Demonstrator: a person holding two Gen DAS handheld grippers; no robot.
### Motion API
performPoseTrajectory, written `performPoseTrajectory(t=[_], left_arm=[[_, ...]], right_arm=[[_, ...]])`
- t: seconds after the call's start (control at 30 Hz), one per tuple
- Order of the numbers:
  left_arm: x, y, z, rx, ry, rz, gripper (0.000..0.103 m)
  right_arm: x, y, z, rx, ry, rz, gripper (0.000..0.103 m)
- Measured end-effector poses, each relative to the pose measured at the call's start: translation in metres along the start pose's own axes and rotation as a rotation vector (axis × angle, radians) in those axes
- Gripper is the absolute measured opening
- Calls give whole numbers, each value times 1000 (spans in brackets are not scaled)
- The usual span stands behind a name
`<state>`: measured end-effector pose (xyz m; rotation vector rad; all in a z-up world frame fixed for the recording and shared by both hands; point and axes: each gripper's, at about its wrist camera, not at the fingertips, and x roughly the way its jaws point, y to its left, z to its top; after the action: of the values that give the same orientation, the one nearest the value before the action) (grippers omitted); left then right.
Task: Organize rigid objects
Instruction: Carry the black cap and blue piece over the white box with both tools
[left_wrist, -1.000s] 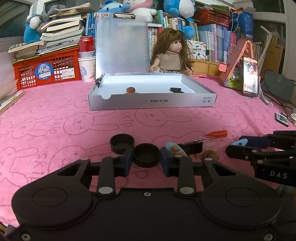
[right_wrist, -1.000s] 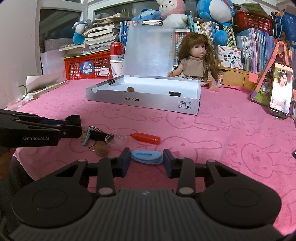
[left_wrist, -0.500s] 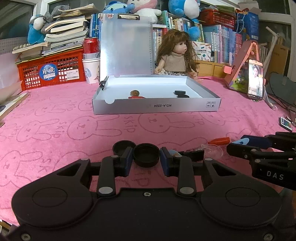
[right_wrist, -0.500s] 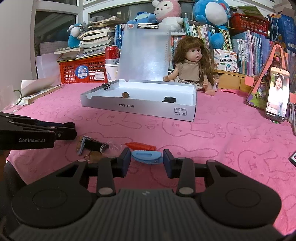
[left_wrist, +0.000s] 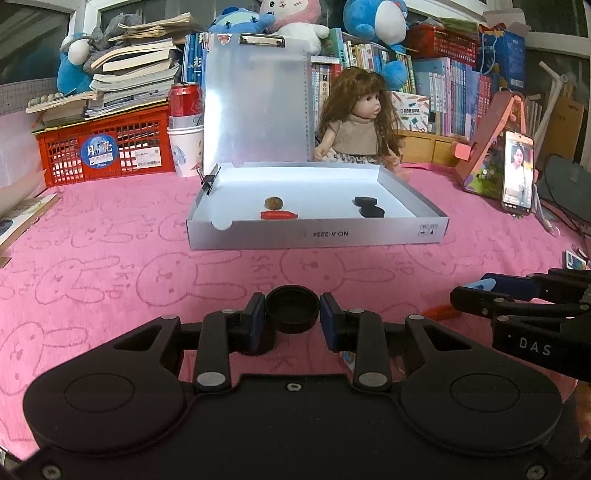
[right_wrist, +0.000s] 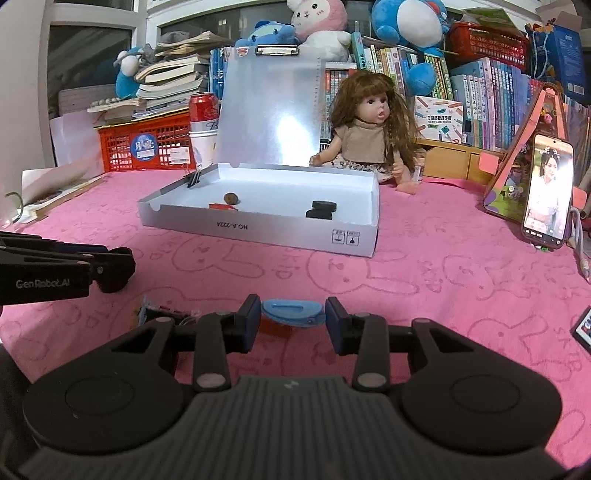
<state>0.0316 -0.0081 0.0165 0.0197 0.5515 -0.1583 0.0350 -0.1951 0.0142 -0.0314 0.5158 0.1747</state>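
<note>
Two hand-held grippers each carry a small object above the pink worktop, short of the open white box.

At left, the left hand-held gripper (left_wrist: 292, 318) pinches a round black cap (left_wrist: 292, 308) between its blue pads, open side up, held clear above the pink worktop (left_wrist: 110, 266). Ahead at centre lies the white box (left_wrist: 317, 232), its long side across the view, lid standing upright behind; inside it, from left, a brown round piece (left_wrist: 273, 202), a red piece (left_wrist: 279, 214) lying lengthwise across, and two black caps (left_wrist: 369, 206). At right, the right hand-held gripper (right_wrist: 291, 319) pinches a blue oval clip (right_wrist: 293, 312) by its ends, long axis level and crosswise between the pads.
</note>
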Motion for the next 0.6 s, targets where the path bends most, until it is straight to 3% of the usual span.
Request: performPoseTrajectory(t=[0.6], left_arm=[[32, 2, 37, -52, -8, 9, 31]], right_arm=[[32, -2, 34, 2, -2, -24, 44]])
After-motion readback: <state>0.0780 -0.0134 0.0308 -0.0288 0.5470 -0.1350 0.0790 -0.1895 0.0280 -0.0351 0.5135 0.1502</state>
